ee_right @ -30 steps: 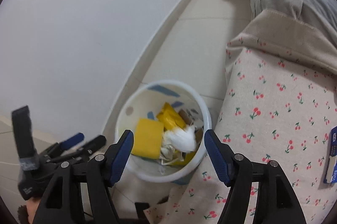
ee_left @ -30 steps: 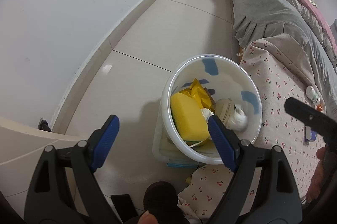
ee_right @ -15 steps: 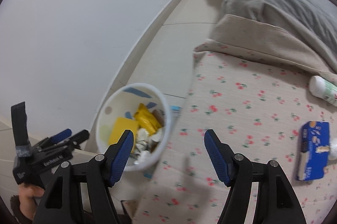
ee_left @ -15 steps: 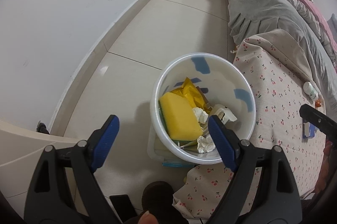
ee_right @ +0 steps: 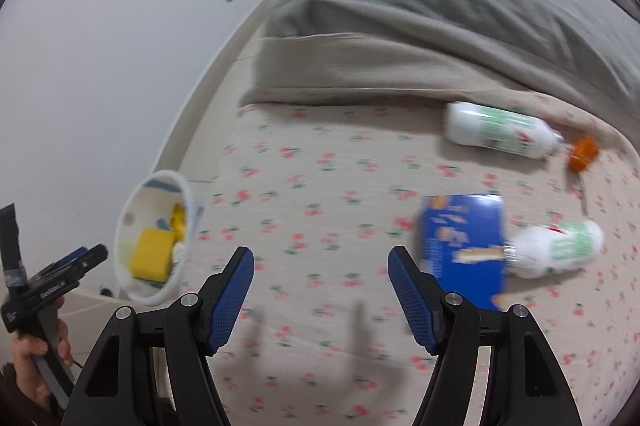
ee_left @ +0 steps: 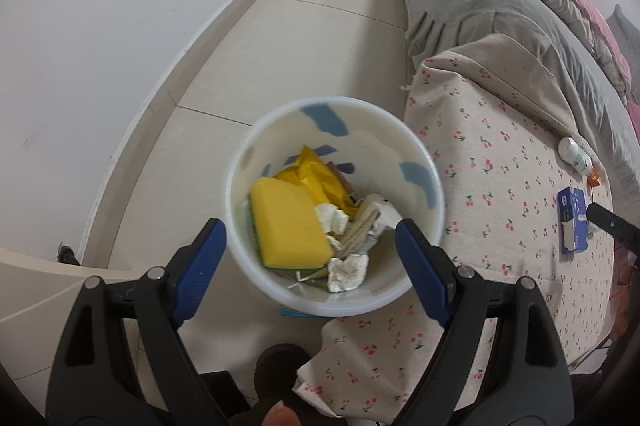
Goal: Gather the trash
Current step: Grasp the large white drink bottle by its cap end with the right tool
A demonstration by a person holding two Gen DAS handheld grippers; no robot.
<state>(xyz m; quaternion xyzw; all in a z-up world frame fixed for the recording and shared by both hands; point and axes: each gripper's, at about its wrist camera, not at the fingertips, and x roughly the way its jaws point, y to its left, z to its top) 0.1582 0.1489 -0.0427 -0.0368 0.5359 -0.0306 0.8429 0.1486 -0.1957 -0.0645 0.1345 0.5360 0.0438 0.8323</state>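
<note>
left wrist view: the white plastic bin (ee_left: 424, 162) stands on the tiled floor just beside the bed's edge and is already partly filled, so some of the collecting looks done. inside lie a yellow sponge (ee_left: 288, 222) with a green scouring underside, a crinkled yellow wrapper (ee_left: 316, 172), crumpled white tissues (ee_left: 348, 272) and a bit of cardboard. the bin is round and smooth-walled with blue patches printed on it. the left gripper (ee_left: 310, 268) hangs above the bin's near rim, its blue ribbed pads spread wide with nothing between them. the cherry-print sheet (ee_left: 492, 194) is soft, matte cotton draped over the mattress corner.

right wrist view: this picture is blurred. the right gripper (ee_right: 320, 286) is over the sheet, jaws well apart and empty. what is left to collect, as far as i can judge, lies to its right on the bed: a flat blue carton (ee_right: 464, 246), glossy and rectangular, nearest the right pad; a white plastic bottle (ee_right: 560, 250) with a green label touching the carton's far edge; a second similar bottle (ee_right: 500, 130) lying on its side near the grey blanket (ee_right: 440, 10); and a small orange piece (ee_right: 584, 154) just beside that bottle's neck, too blurred to name. the bottles look smooth, rounded and likely to roll. the bin shows at the left, well apart from these things.
</note>
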